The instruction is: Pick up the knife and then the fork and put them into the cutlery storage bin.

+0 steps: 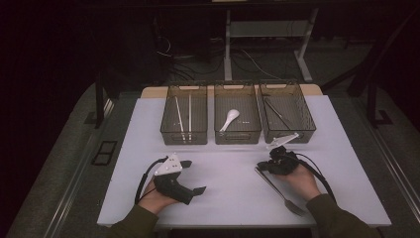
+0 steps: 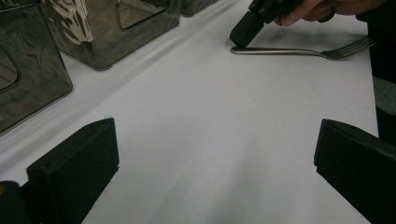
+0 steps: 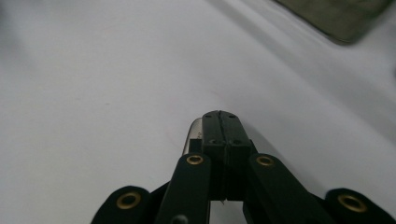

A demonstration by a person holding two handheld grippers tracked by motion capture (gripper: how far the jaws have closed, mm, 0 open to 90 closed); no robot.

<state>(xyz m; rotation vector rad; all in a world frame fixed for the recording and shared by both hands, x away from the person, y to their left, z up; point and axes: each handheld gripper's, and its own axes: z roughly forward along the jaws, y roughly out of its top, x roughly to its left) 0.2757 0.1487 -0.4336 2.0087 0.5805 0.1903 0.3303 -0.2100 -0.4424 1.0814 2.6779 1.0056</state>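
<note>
A metal fork [image 1: 278, 192] lies flat on the white table, handle toward the middle, tines toward the front right edge. My right gripper [image 1: 260, 167] is shut, its tips down at the end of the fork's handle. In the right gripper view the two jaws press together at the right gripper [image 3: 220, 116], and the handle end [image 3: 194, 134] peeks out just left of and under them, not between them. The left gripper view shows the fork [image 2: 289, 51] with that black tip [image 2: 243, 33] on its handle end. My left gripper [image 1: 194, 177] rests at the front left, open with nothing between its jaws [image 2: 215, 168].
Three see-through bins stand in a row at the back: the left bin [image 1: 171, 133] with two pale chopsticks [image 1: 179, 116], the middle bin [image 1: 237, 135] with a white spoon [image 1: 229, 119], the right bin [image 1: 308, 126] with dark utensils [image 1: 276, 114]. Bare white table lies between the grippers.
</note>
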